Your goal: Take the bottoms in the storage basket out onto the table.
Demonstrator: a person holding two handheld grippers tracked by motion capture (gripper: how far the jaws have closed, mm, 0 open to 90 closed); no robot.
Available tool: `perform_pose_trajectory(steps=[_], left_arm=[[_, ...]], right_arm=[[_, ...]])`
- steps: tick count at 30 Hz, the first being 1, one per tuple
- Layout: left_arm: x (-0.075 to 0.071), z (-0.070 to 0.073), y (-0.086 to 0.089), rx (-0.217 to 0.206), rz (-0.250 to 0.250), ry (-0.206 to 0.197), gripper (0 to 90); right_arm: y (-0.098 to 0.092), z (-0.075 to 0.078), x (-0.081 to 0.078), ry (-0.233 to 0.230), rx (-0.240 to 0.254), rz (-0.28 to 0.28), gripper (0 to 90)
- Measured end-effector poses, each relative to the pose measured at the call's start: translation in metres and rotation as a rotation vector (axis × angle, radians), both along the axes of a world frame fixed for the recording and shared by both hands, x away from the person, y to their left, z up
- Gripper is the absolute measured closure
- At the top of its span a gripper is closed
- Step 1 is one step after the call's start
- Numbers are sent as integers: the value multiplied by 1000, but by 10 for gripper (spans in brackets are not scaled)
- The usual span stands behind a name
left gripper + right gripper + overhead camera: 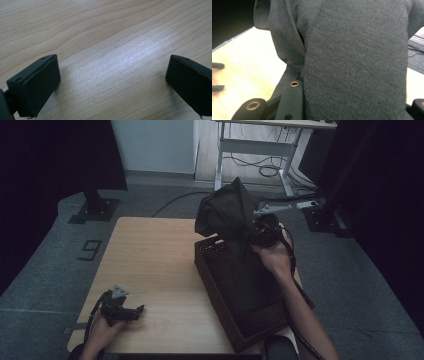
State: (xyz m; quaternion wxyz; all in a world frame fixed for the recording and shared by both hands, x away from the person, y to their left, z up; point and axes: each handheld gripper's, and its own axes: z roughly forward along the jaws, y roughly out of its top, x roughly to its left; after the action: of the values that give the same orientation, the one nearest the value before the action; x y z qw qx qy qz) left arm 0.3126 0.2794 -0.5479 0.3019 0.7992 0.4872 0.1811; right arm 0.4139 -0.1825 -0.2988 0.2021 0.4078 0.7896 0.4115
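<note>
- Your right gripper [260, 231] has its jaws clamped on the dark grey garment [235, 225], held up above the far end of the wicker basket [220, 285].
- The garment hangs with its long axis roughly vertical; its lower part trails down into the basket, so the cloth lies straight below and ahead of those jaws.
- In the right gripper view the fabric [354, 57] is bunched between the jaws.
- Your right forearm reaches forward along the basket's right side, wrist raised.
- Your left gripper [125, 310] rests low on the counter [150, 255], well apart from the basket, jaws wide open over bare wood [112, 62].
</note>
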Motion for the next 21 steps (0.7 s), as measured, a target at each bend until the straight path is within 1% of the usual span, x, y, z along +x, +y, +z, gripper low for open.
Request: perform_pose_trajectory(steps=[6, 21], left_arm=[[0, 0, 0, 2, -1, 0, 0], [0, 0, 0, 2, 0, 0, 0]], right_arm=[[9, 5, 3, -1, 11, 11, 658], [34, 20, 7, -12, 10, 42, 657]])
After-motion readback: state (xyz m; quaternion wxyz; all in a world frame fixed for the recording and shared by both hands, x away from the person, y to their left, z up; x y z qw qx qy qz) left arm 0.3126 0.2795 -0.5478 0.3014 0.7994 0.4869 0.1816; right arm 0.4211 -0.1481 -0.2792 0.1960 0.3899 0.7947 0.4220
